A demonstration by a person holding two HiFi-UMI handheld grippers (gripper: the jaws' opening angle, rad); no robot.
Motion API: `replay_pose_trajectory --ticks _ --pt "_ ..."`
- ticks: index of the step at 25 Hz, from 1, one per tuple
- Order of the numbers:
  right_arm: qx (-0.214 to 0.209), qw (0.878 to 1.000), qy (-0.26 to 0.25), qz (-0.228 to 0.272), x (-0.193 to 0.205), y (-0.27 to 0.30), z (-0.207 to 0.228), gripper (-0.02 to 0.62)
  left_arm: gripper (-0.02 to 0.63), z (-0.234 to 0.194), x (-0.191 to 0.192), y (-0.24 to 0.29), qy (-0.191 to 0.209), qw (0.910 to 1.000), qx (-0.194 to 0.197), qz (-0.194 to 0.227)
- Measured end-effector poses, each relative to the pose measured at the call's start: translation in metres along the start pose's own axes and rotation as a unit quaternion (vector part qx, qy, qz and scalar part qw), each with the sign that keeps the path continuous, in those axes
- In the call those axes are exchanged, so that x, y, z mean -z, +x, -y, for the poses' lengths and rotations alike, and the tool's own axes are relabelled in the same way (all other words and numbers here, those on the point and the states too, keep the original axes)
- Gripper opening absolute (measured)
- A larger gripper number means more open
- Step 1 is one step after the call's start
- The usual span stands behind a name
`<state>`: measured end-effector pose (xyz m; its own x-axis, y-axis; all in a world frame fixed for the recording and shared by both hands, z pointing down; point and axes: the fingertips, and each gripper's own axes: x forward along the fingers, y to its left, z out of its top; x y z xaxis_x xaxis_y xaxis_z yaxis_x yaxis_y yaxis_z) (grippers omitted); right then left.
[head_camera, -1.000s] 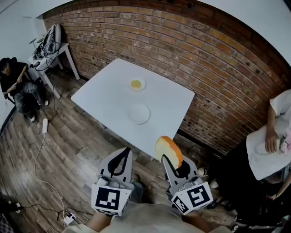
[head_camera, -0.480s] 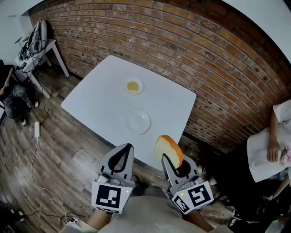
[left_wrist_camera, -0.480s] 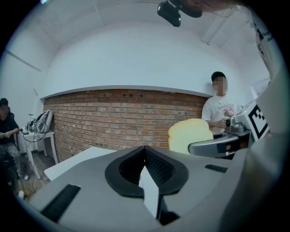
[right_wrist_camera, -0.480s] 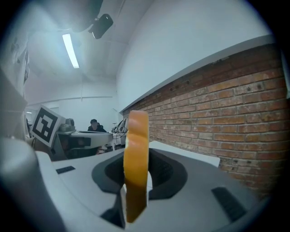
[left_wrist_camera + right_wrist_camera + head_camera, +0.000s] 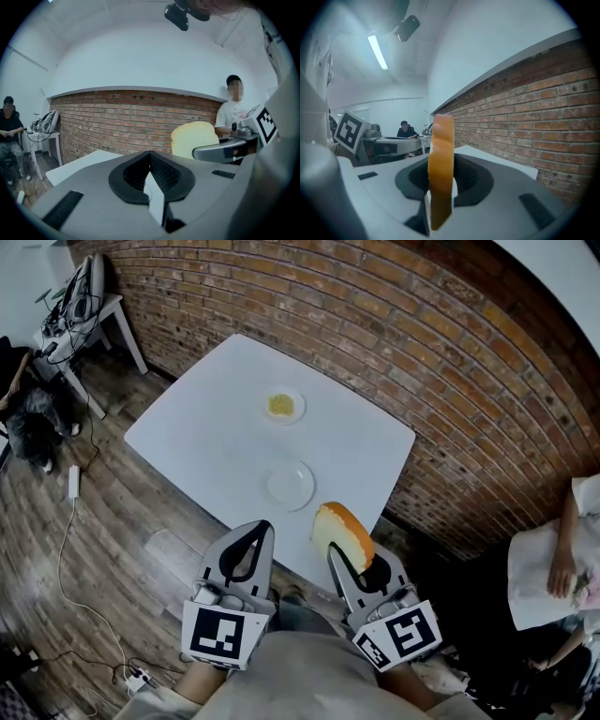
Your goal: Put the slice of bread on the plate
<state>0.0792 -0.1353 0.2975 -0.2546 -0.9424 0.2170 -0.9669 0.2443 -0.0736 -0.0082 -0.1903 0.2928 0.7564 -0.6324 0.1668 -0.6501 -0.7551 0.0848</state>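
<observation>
A slice of bread (image 5: 342, 535) with a golden crust stands upright in my right gripper (image 5: 339, 557), which is shut on its lower edge. In the right gripper view the bread slice (image 5: 441, 168) shows edge-on between the pads. It hangs over the near edge of the white table (image 5: 202, 442). An empty white plate (image 5: 288, 485) lies just ahead and to the left of it. A second small plate with yellow food (image 5: 282, 406) sits farther back. My left gripper (image 5: 262, 527) hovers beside the right one, shut and empty; its pads (image 5: 157, 171) meet.
A brick wall (image 5: 441, 381) runs behind the table. One person sits at the far left (image 5: 23, 418) near a small side table (image 5: 80, 310) piled with gear, another at the right (image 5: 558, 563). A cable and power strip (image 5: 131, 676) lie on the wooden floor.
Both grippers have moved forward toward the table's near edge, the bread still held. The empty plate now lies closer to the bread.
</observation>
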Motion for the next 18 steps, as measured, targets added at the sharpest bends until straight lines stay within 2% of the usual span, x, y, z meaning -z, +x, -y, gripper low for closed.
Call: replay_pose_trajectory --ticks 18 --pt "-0.087 0.995 0.001 -0.052 0.038 0.079 0.014 0.094 0.011 -0.036 0.033 0.034 -0.002 0.9984 -0.039 -0.041"
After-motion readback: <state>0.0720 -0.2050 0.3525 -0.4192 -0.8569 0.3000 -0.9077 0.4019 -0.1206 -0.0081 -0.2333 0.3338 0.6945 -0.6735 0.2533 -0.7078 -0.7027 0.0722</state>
